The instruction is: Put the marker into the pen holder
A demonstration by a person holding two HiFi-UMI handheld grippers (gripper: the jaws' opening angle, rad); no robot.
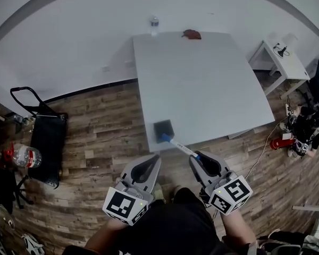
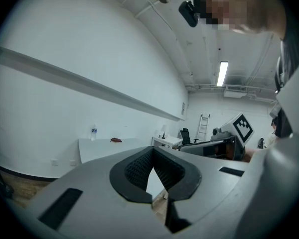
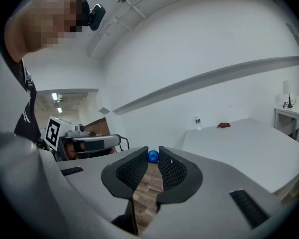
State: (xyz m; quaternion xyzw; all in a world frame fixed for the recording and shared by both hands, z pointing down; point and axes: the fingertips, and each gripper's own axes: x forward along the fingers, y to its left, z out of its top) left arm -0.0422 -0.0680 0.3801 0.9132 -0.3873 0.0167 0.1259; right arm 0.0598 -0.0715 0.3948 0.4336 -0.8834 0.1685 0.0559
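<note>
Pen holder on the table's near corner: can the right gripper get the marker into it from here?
Probably yes. The right gripper is shut on the marker, whose blue end lies at the near edge of the pen holder, with nothing between them. The left gripper hangs off to the side.

Only the marker's [image 3: 152,156] blue end shows between the right gripper's [image 3: 153,152] jaws; the red thing [image 1: 191,34] at the table's [image 1: 202,89] 12 o'clock edge is too small to name.
</note>
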